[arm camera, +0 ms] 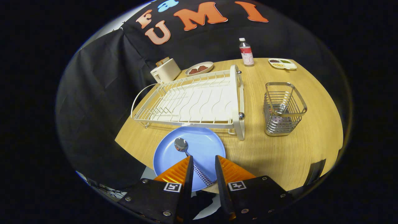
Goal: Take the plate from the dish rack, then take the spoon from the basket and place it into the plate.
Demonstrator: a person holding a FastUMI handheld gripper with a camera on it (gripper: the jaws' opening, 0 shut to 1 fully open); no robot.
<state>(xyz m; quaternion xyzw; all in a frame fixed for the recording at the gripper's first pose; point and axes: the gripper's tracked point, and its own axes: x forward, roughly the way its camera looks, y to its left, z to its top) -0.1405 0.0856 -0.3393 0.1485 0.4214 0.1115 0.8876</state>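
Wooden table (279, 155): a smooth, stiff spoon (183, 147) is laid in the plate (205, 143); its checked handle is straddled, untouched, by the parted gripper (203, 165).

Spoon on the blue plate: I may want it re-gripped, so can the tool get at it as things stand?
Probably yes: the spoon lies on the blue plate, its handle between the open tool fingers, nothing covering it.

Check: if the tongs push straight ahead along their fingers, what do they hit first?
Most likely the spoon: its handle lies between the open tongs, its bowl just ahead on the blue plate. Beyond that stands the dish rack. Height above the plate is unclear.
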